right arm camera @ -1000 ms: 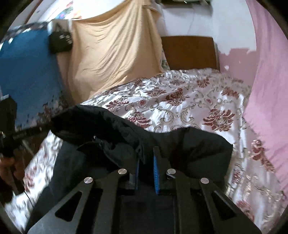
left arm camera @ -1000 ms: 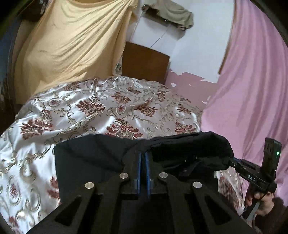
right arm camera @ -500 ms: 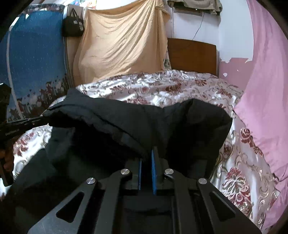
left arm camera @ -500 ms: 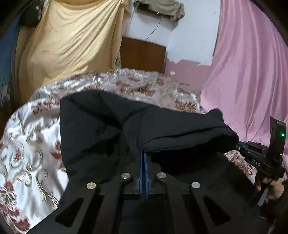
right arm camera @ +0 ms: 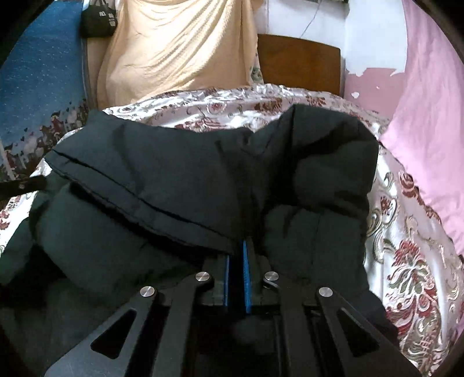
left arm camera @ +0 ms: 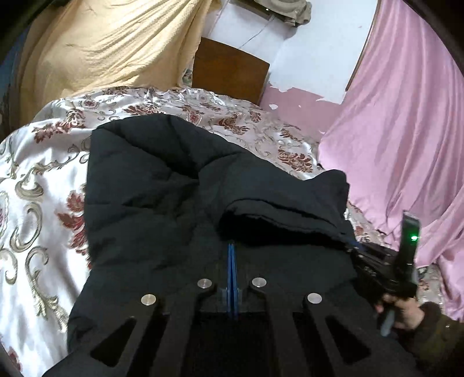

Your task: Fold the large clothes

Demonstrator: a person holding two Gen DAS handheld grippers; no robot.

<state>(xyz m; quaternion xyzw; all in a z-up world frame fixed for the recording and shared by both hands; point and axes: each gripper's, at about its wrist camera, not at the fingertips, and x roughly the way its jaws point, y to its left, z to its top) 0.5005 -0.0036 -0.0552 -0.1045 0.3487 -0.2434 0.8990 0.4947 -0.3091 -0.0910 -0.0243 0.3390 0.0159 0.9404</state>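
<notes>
A: What moved? The black padded jacket (left arm camera: 162, 203) has come down. A second ago its folded edge hung above the bed (left arm camera: 34, 179); now the bulk lies on the floral satin bedspread, folded edge doubled over toward the near side.

B: Grippers?

A: The left hand-held gripper (left arm camera: 231, 249) is clamped tight, blue pads together on the folded hem. The right hand-held gripper (right arm camera: 235, 252) has its pads narrowly apart with a fold of jacket fabric pinched between them. In the left view the right one shows at the far right, a hand (left arm camera: 406, 313) around its handle, green light on.

B: Jacket position?

A: Middle of the bed, spanning between both grippers, bedspread showing left, right and beyond it.

B: Around it?

A: Brown headboard (right arm camera: 298, 63) at the far end, yellow cloth (right arm camera: 179, 49) hung far left, pink curtain (left arm camera: 406, 130) on the right, blue patterned cloth (right arm camera: 37, 72) and a black bag (right arm camera: 98, 17) far left in the right view.
</notes>
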